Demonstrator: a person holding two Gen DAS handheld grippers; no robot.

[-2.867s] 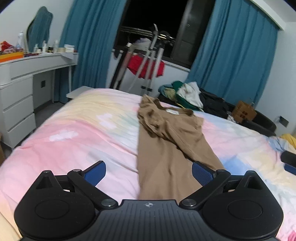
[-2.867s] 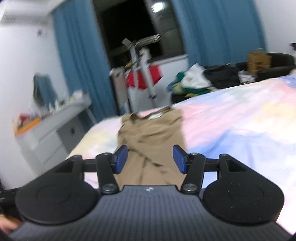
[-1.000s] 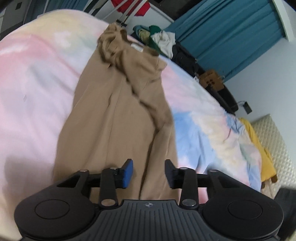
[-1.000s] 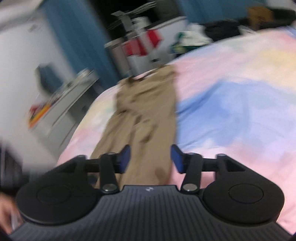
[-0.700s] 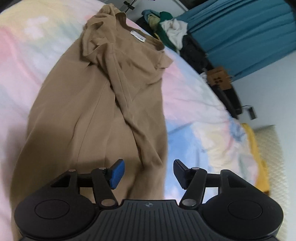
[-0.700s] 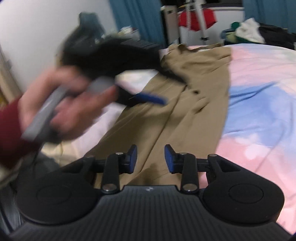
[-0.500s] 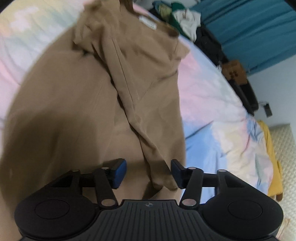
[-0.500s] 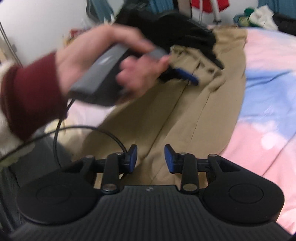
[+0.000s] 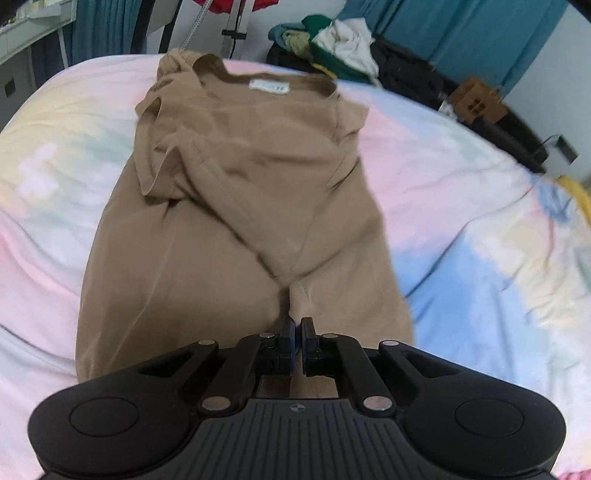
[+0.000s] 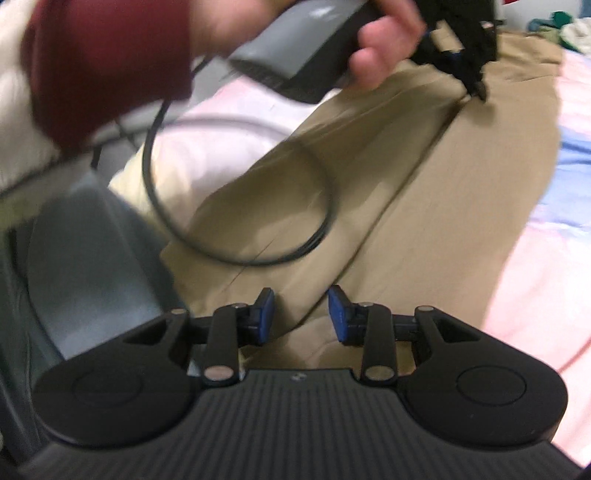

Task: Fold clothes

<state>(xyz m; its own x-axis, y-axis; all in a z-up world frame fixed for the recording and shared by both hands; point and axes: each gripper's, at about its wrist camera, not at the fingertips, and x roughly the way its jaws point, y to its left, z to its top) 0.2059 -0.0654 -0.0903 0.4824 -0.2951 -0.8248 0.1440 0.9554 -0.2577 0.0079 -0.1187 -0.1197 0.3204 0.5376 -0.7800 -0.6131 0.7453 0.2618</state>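
A tan long garment point(image 9: 236, 206) lies lengthwise on the pastel bedspread point(image 9: 461, 229), collar and white label at the far end, one sleeve folded across its middle. My left gripper point(image 9: 296, 330) is shut on a ridge of the tan cloth at the sleeve's end. It also shows in the right wrist view point(image 10: 469, 77), pinching the cloth, held by a hand in a dark red sleeve. My right gripper point(image 10: 301, 314) is open, low over the garment's point(image 10: 424, 206) near part, jaws astride a long crease.
A pile of clothes point(image 9: 332, 44) and a black chair point(image 9: 424, 85) stand past the bed's far edge, with blue curtains point(image 9: 461, 33) behind. A black cable point(image 10: 236, 192) loops from the left handle over the garment. A grey object point(image 10: 92, 266) sits at the bed's near left.
My left gripper has closed on the sleeve's end after moving up along the garment. My right gripper has lowered to the garment's near part and stayed open.
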